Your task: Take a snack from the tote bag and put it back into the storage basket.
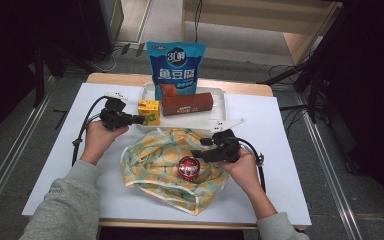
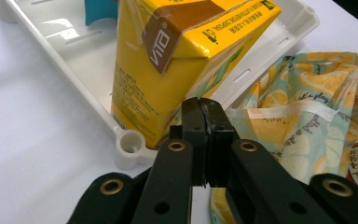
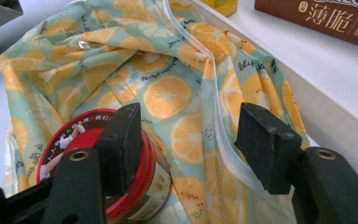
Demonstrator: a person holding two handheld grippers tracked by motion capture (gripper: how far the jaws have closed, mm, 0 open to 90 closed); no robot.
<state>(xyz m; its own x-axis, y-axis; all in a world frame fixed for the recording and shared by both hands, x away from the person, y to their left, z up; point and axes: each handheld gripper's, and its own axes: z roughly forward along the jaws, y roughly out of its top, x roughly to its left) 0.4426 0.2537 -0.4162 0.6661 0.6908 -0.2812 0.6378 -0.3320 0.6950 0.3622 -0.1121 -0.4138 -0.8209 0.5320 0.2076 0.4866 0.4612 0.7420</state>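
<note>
1. Two forearms in grey sleeves come in from the near edge of the white table (image 1: 40,190), each hand holding a black gripper.
2. Nearest the person lies a lemon-print fabric bag (image 1: 152,160), crumpled flat on the table between the two hands.
3. On the bag's right part sits a red-lidded round tub (image 1: 188,167), upright on the cloth.
4. The right gripper (image 1: 199,154) hovers just beside that tub with its jaws standing apart; in the right gripper view one pad (image 3: 121,140) is in front of the tub's rim, the other is well clear over the cloth, and nothing is clamped between them.
5. Farther off on the left, the left gripper (image 1: 141,119) has its jaws pressed together with nothing between them; in the left gripper view the closed tips are right at the lower edge of a yellow drink carton (image 2: 168,70), though contact cannot be made out.
6. That carton stands tilted at the near left corner of a white tray (image 1: 220,95).
7. In the tray lies a long brown box (image 1: 187,103) on its side.
8. At the tray's far side stands a blue snack pouch (image 1: 176,62), upright.
</note>
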